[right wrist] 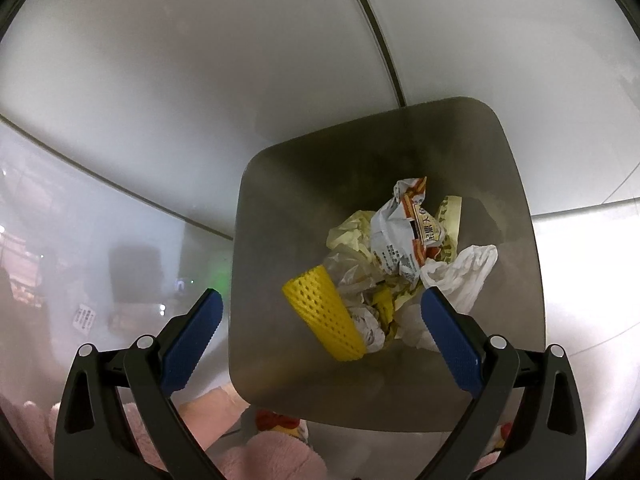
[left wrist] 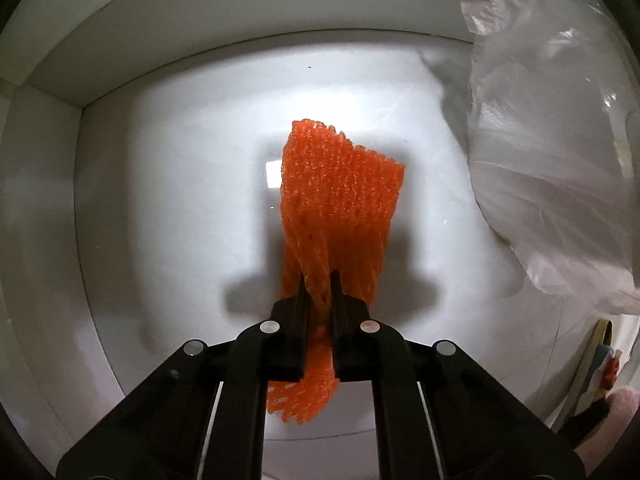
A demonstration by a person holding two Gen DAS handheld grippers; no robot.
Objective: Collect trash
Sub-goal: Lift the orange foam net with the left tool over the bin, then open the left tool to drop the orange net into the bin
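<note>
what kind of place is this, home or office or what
Probably a home, though that is a guess. A metal bin holds crumpled wrappers and a yellow foam net from fruit packaging, fluffy pink slippers show below it, and an orange foam net lies on a glossy white surface.

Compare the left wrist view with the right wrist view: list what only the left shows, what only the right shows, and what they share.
Only the left wrist view: the left tool shut on an orange foam net, over a white surface, with a clear plastic bag alongside.

Only the right wrist view: the right tool open and holding nothing, above a metal bin that contains a yellow foam net, a printed wrapper and crumpled white plastic.

Shared: pink fluffy fabric at the lower edge; otherwise nothing recognisably the same.
</note>
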